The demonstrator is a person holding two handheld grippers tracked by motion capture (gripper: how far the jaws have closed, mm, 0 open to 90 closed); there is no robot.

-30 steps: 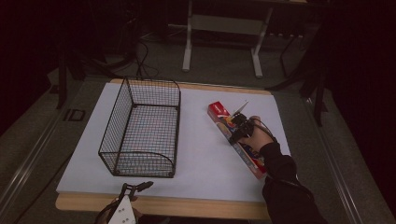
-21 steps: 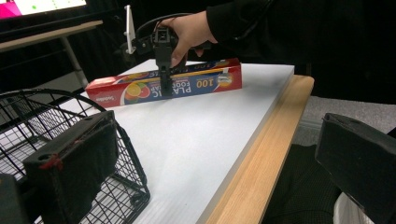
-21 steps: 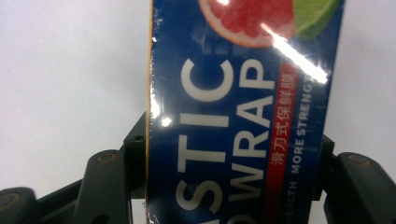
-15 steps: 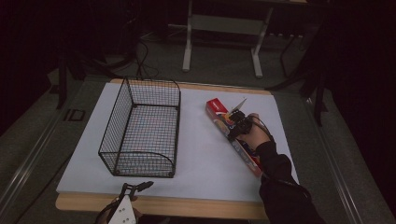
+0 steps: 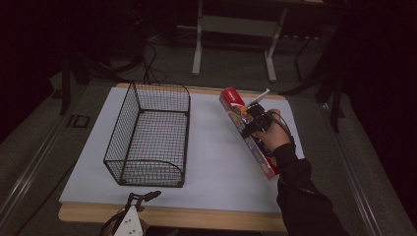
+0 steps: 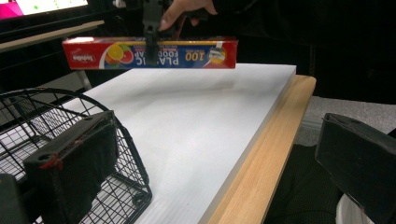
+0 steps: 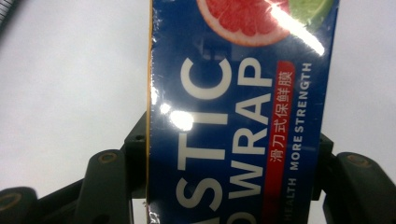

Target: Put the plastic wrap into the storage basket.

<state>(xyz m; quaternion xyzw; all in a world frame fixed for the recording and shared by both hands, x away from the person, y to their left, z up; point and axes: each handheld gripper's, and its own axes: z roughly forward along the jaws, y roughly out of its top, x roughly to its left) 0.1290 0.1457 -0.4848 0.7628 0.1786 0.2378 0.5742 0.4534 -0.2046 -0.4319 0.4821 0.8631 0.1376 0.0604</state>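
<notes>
1. High view shows the right gripper (image 5: 256, 121) clamped across a long box of plastic wrap (image 5: 248, 132) near its far third, over the right part of the white board (image 5: 216, 162).
2. Left gripper view shows the box (image 6: 149, 52) lifted clear of the board, held roughly level, with a shadow beneath it; the pick-up looks done.
3. Right gripper view has the jaws pressed against both long sides of the box (image 7: 243, 116).
4. What seems left: carrying the box leftward and setting it into the wire basket (image 5: 147, 135), which appears empty.
5. Left gripper (image 5: 140, 199) waits at the near table edge, jaws apart, holding nothing.
6. Open board lies between box and basket; the basket's right rim is the edge to clear, and the box is long, so it should go in lengthwise.
</notes>
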